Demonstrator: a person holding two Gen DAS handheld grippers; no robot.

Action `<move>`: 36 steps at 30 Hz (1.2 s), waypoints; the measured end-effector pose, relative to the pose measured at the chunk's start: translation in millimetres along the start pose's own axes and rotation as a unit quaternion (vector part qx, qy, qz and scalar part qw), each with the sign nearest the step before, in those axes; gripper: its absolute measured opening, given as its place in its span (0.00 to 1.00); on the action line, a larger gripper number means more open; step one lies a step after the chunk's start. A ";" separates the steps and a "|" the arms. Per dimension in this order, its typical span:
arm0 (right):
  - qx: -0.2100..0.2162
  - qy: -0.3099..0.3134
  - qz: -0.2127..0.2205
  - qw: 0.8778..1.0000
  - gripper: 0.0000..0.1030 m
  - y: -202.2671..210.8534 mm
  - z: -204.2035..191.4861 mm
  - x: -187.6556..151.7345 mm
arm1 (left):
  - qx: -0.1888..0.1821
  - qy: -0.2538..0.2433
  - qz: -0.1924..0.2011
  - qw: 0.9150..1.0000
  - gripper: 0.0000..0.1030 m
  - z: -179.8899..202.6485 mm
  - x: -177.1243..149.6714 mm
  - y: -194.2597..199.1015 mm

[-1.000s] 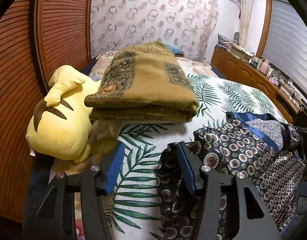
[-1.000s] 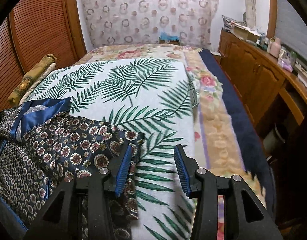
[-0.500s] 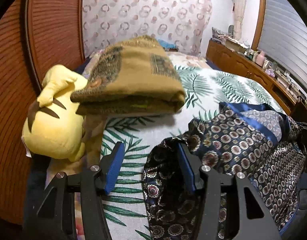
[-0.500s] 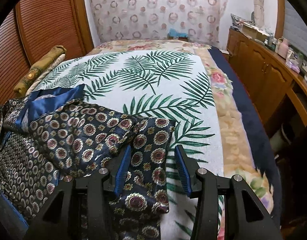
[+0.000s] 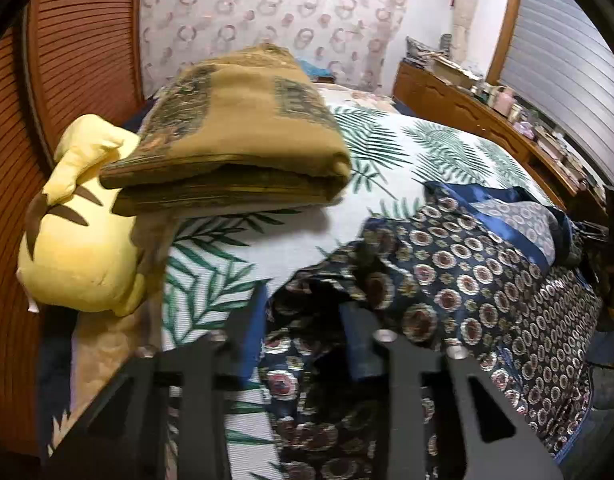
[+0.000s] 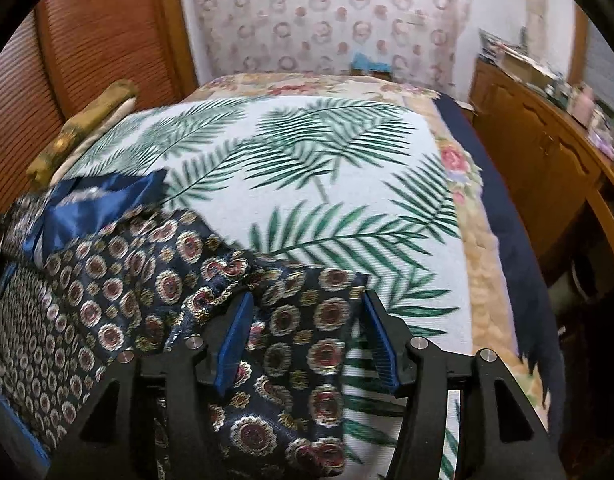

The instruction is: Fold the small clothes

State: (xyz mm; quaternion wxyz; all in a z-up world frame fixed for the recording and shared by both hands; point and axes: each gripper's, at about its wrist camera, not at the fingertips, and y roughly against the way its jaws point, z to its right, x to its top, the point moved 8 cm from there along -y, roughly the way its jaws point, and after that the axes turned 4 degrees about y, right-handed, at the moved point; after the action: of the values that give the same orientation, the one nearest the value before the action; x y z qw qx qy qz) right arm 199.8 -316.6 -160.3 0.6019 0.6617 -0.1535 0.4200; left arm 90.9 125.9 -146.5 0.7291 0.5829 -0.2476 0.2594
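On the bed's white palm-leaf-print cover [image 6: 347, 184] lies a crumpled navy satin garment with round medallion print and plain blue trim [image 5: 467, 280], spreading from 6 o'clock to 3 o'clock in the left wrist view. Left tongs [image 5: 303, 332] have just been closing; a bunched fold sits between the narrowed jaws, though blur leaves contact uncertain. Right tongs [image 6: 307, 332] stand half open astride a corner of the same garment, pads apart from it. At 11 o'clock, a folded olive-brown patterned cloth [image 5: 235, 136] rests partly on a yellow plush toy with brown stripes [image 5: 75, 248].
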 end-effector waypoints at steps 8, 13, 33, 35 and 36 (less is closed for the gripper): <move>0.028 0.025 0.037 0.999 0.08 20.6 -13.6 8.3 | -0.026 -0.024 0.048 0.998 0.04 30.2 15.0 32.2; 0.028 0.023 0.127 0.991 0.07 76.8 -14.1 40.3 | -0.034 -0.039 0.113 0.992 0.04 55.1 50.0 72.4; -0.094 0.019 0.169 0.981 0.06 68.4 45.6 163.4 | 0.011 -0.038 0.174 0.984 0.04 54.9 218.4 21.1; -0.097 0.011 0.148 0.984 0.06 42.8 45.6 158.8 | 0.025 -0.034 0.156 0.987 0.04 45.4 216.8 -2.6; -0.098 0.008 0.136 0.986 0.06 30.5 45.7 156.0 | 0.031 -0.032 0.147 0.988 0.04 40.4 216.3 -13.6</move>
State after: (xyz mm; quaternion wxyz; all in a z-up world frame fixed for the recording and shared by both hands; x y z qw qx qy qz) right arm 288.8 -318.7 -20.9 0.6020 0.5690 -0.2777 0.4866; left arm 258.3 103.2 -4.8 0.6565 0.5701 -0.3456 0.3530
